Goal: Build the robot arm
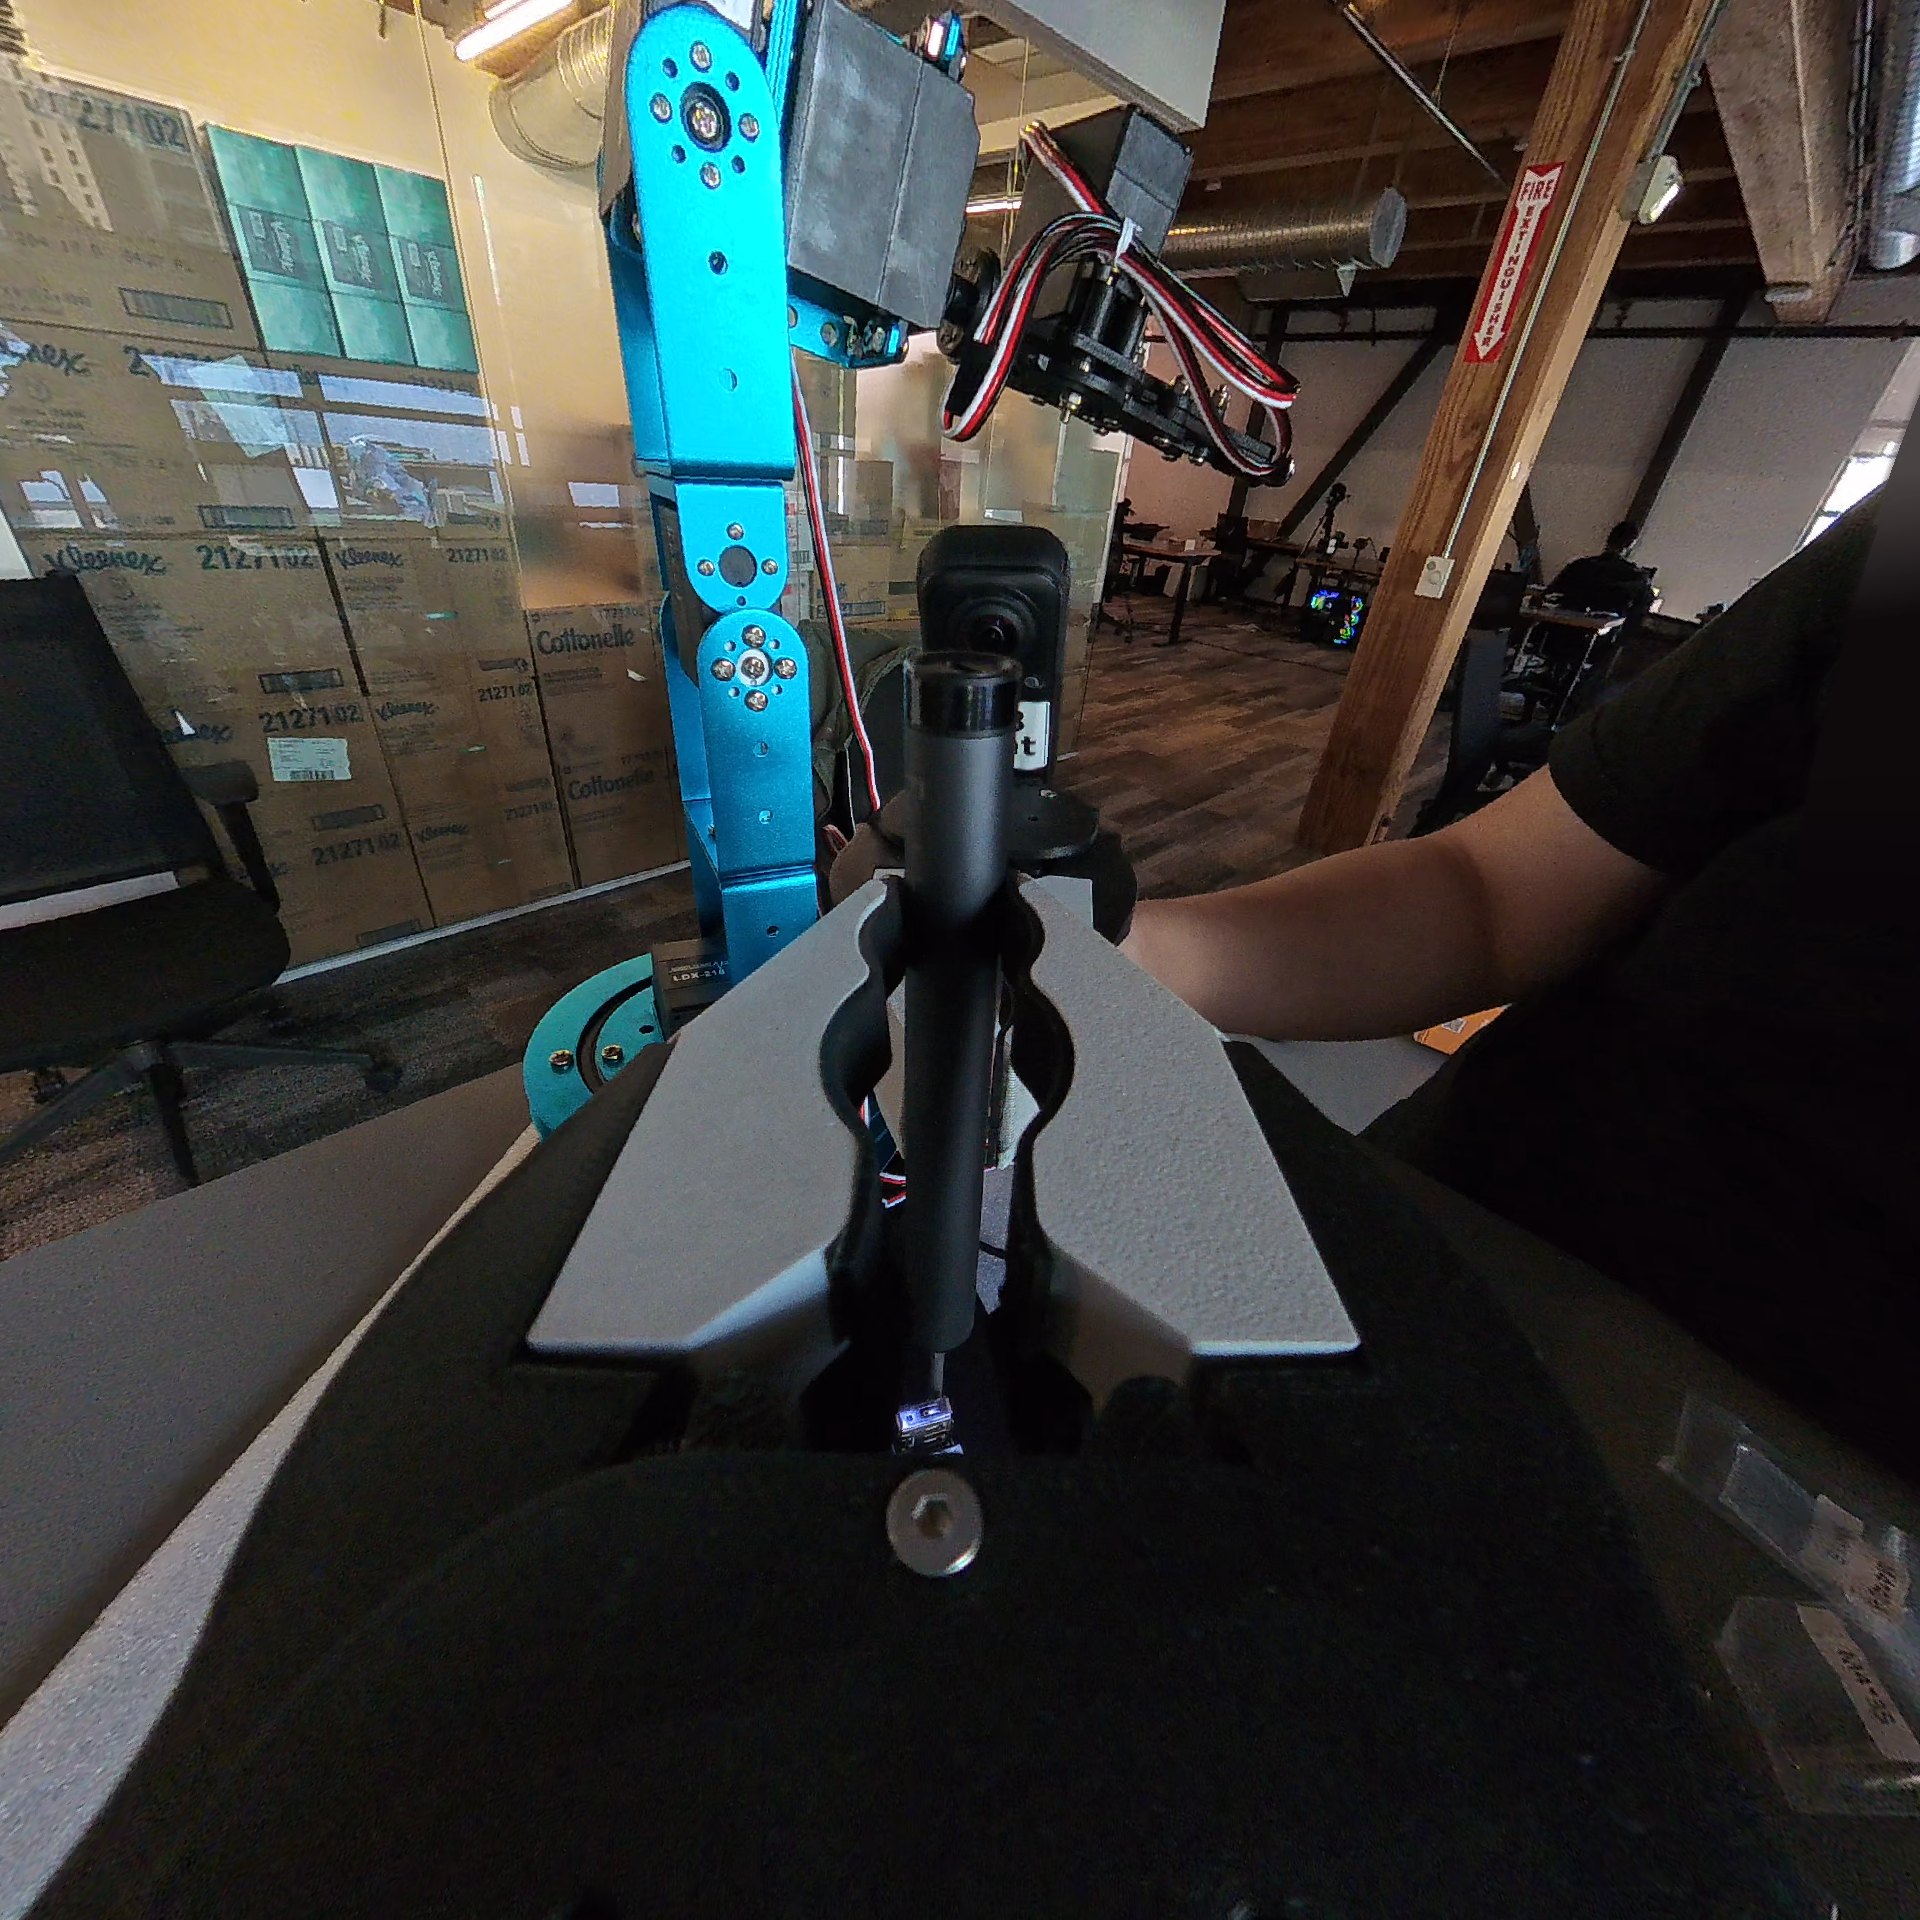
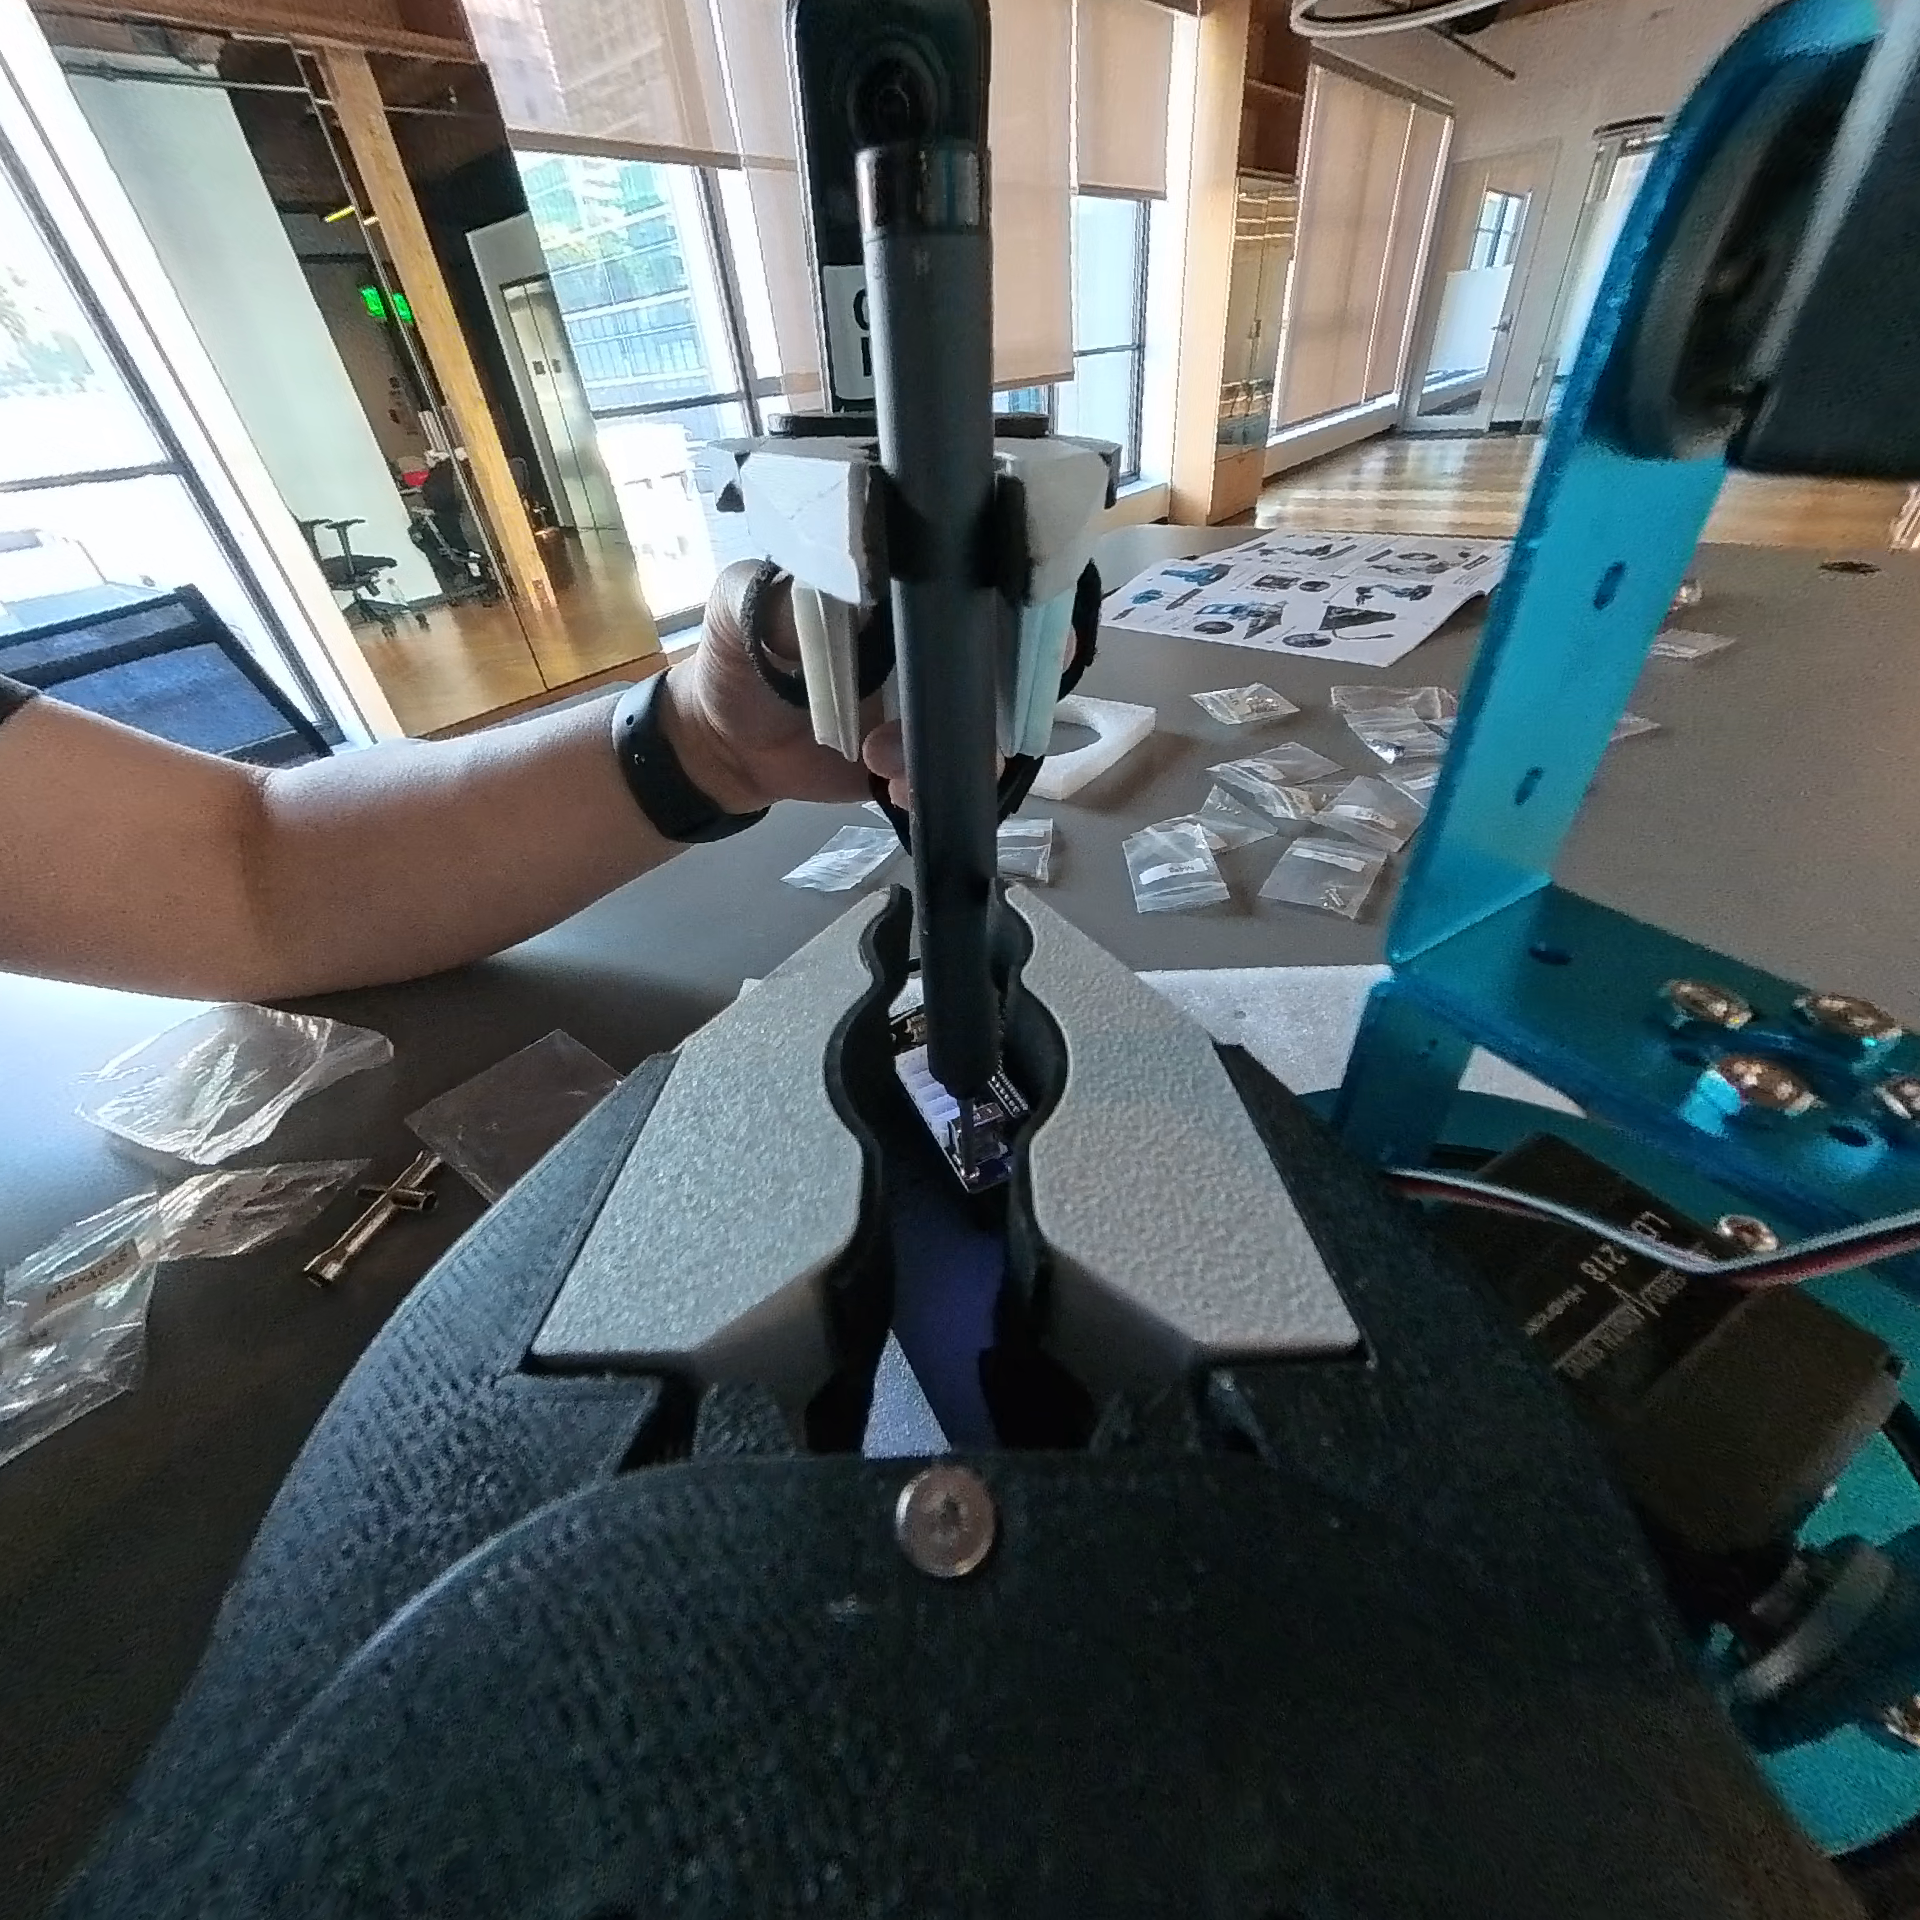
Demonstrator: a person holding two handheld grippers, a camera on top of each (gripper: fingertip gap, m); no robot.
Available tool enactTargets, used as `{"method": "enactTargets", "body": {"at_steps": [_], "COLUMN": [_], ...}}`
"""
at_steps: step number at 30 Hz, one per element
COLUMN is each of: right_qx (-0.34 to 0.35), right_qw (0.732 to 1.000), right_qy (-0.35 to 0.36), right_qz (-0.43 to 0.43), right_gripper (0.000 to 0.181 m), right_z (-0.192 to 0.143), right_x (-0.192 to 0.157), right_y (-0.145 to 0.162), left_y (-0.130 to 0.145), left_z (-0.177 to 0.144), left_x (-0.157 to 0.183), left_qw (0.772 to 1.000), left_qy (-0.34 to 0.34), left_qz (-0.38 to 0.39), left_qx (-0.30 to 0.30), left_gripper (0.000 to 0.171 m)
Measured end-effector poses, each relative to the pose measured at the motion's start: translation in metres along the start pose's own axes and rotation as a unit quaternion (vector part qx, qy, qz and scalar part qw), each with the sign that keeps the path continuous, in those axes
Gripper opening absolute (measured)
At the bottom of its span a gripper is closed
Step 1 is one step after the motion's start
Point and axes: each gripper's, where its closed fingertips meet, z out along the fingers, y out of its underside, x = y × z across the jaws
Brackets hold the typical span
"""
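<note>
Your left gripper (image 1: 951, 904) stood with its jaws drawn in tight on a dark rod (image 1: 951, 1039). Your right gripper (image 2: 956, 914) faced it, jaws pressed to the same rod lower down. Your left hand (image 2: 769, 717) wrapped the handle, thumb through its ring, with the left forearm (image 2: 364, 852) stretched level. Your bare right forearm (image 1: 1403, 935) reached in, level as well.
</note>
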Motion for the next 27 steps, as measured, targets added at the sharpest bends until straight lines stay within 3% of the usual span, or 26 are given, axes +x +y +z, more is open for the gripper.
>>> {"method": "enactTargets", "body": {"at_steps": [27], "right_qx": [-0.001], "right_qw": [0.999], "right_qy": [0.031], "right_qz": [-0.015], "right_gripper": [0.015], "right_z": [-0.001], "right_x": [0.0016], "right_y": [0.0004], "left_y": [0.0001], "left_z": [-0.0032], "left_x": [-0.0028], "left_qw": [1.0], "left_qy": [-0.007], "left_qz": [0.0], "left_qx": [-0.003], "left_gripper": [0.016]}}
